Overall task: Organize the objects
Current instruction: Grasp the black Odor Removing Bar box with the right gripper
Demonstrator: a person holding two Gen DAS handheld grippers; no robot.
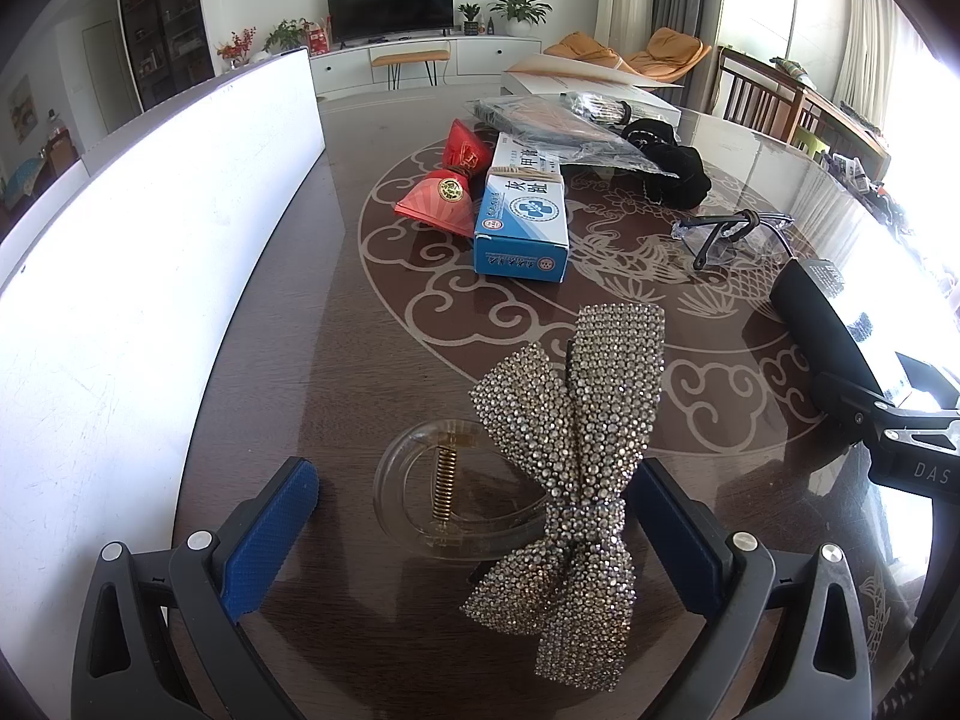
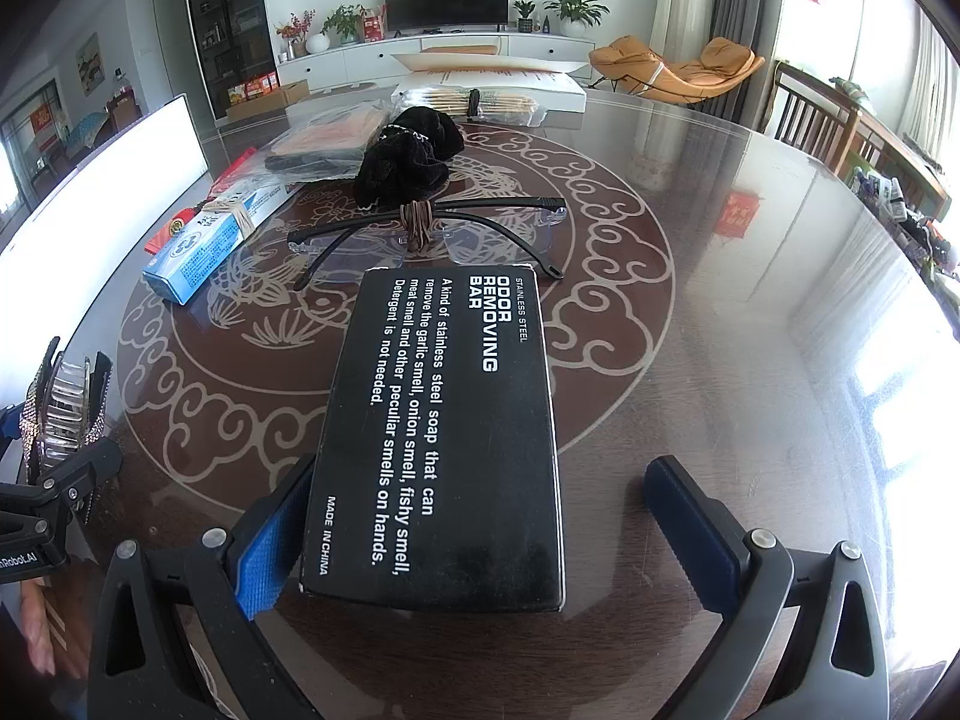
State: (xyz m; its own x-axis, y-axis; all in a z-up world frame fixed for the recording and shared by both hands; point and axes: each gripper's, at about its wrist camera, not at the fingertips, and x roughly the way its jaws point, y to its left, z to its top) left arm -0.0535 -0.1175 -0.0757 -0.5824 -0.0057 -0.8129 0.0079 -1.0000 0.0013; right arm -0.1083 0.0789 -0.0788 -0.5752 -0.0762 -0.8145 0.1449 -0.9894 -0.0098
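- Left gripper point(image 1: 474, 525): two chunky dark grey plastic arms, each ending in a blue finger pad point(image 1: 270, 531) with a fine knurled, grid-like texture.
- Round silver screw heads sit on the knuckles, two per side, plus triangular cut-outs in the outer frame pieces.
- Right gripper point(image 2: 474, 531) is built the same: dark grey frame, blue textured pads point(image 2: 690, 519), shiny round screws, the same triangular slots.
- From the left wrist view, the other unit's black body shows white "DAS" lettering, small screws and a slotted bracket.
- From the right wrist view, the black body at the left edge reads "nRobot.AI" in white, partly cut off.
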